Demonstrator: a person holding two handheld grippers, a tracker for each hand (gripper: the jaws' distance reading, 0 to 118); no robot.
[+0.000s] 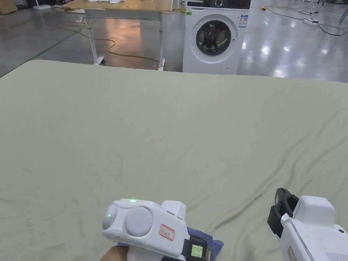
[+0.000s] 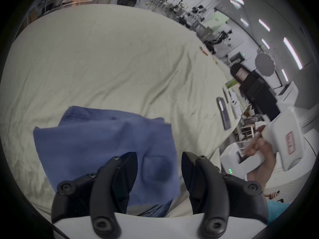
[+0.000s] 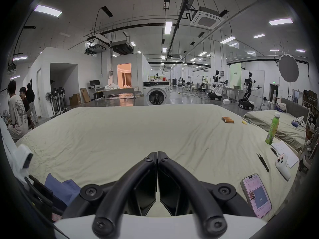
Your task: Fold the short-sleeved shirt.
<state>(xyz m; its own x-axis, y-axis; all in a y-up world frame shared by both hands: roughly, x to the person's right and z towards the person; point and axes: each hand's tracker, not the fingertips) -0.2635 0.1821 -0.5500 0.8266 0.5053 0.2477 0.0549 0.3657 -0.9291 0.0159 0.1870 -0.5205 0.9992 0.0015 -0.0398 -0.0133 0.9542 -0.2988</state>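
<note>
A blue short-sleeved shirt (image 2: pixel 103 139) lies folded into a compact rectangle, a chest pocket facing up, on the pale green sheet (image 1: pixel 170 129) near its front edge. My left gripper (image 2: pixel 158 158) hovers right over the shirt's near part with its jaws spread apart and nothing pinched between them. In the head view its white body covers most of the shirt (image 1: pixel 216 243). My right gripper (image 3: pixel 157 152) is held off to the right of the shirt (image 3: pixel 63 185), above bare sheet, jaws pressed together and empty. Its black jaws (image 1: pixel 281 204) show at the lower right of the head view.
Along the sheet's right edge lie a phone (image 3: pixel 257 196), a white controller (image 3: pixel 283 168), a notepad (image 3: pixel 284 153), a green bottle (image 3: pixel 273 130) and orange batteries (image 3: pixel 227 120). A washing machine (image 1: pixel 212 37) stands beyond the far edge. People (image 3: pixel 17 111) stand at the far left.
</note>
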